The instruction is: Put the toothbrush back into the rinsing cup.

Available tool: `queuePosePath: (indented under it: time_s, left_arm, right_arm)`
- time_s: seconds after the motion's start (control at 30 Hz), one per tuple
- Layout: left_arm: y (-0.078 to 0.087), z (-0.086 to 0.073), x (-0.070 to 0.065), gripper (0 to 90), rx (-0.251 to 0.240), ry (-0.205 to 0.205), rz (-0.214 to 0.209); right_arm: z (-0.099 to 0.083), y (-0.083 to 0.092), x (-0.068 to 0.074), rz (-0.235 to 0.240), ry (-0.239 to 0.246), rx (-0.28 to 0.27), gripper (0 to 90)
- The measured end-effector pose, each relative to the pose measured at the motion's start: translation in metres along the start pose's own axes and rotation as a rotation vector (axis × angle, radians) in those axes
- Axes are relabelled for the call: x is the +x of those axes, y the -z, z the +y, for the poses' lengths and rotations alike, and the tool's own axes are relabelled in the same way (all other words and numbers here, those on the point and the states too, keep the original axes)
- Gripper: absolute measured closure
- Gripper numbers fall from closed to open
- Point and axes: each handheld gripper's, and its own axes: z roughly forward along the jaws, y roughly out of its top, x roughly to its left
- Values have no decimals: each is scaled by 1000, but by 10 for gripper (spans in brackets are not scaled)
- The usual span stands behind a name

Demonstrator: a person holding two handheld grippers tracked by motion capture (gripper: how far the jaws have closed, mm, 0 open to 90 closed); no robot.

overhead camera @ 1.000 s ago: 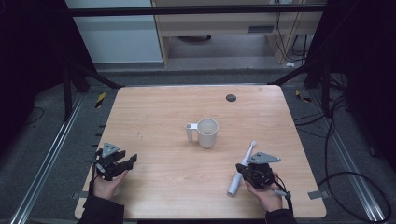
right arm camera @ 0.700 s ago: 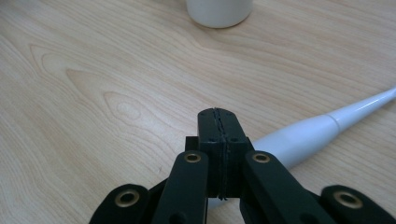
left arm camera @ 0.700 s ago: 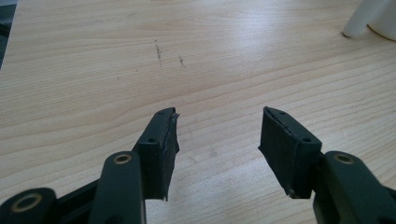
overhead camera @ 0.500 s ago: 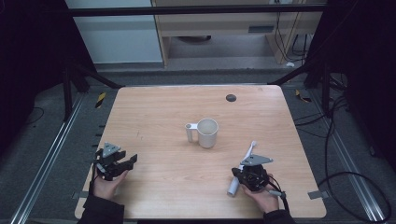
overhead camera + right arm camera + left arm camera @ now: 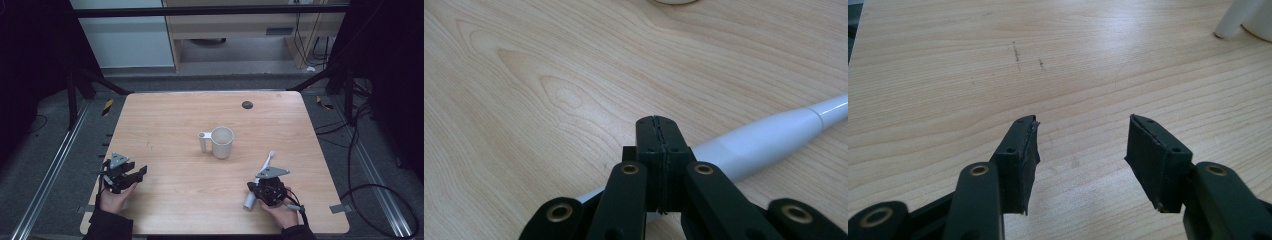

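Right tongs (image 5: 259, 192) over toothbrush (image 5: 266, 164)

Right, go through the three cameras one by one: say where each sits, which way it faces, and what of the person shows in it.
High view: fixed above the person's side, looking forward and down on the light wooden table; both forearms enter from the bottom, the left gripper open.
Left gripper view: rides the left gripper, looking along its parted black jaws over bare wood.
Right gripper view: rides the right gripper, shut, with the pale grey-and-white toothbrush lying behind its jaws.
Shared: the high view and the left gripper view both catch the white handled mug.
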Motion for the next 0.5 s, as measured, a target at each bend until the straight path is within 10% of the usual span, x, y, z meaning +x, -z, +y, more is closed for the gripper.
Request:
queuePosePath:
  time_s: [0.5]
  left_arm:
    - [0,0,0,454,0,0,-1]
  right_arm:
    - [-3,1,-2,-3,3,16,897]
